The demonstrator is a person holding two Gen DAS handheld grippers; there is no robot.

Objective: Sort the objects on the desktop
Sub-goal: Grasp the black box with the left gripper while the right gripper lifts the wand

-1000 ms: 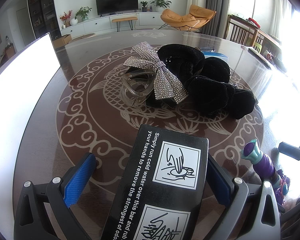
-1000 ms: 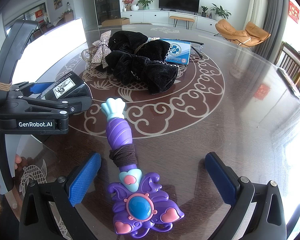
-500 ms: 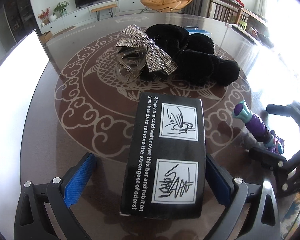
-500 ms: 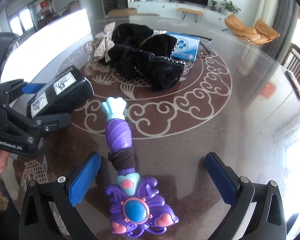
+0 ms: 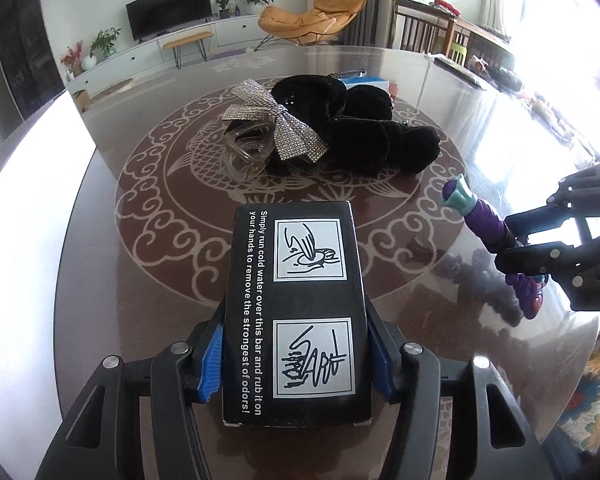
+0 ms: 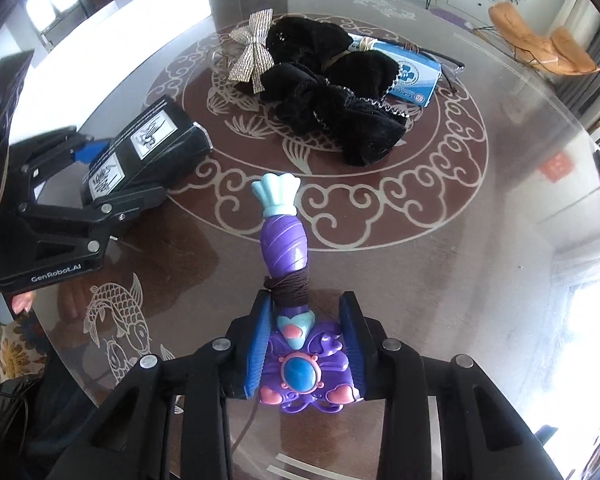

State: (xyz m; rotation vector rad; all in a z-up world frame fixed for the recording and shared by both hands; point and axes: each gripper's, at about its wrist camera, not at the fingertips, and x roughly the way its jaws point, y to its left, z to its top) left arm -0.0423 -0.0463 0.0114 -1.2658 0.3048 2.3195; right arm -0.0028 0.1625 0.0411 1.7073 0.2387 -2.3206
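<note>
L tongs [image 5: 296, 364] closing on black box [image 5: 296, 308]; R tongs [image 6: 306, 356] closing on purple toy wand [image 6: 286, 256]; both pinched; hair bows [image 5: 352, 132] beyond tongs on desk [image 5: 148, 280] unsorted; sorting barely begun.

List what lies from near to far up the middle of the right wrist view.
Right gripper, closing on the toy wand → black velvet bows → blue packet.
</note>
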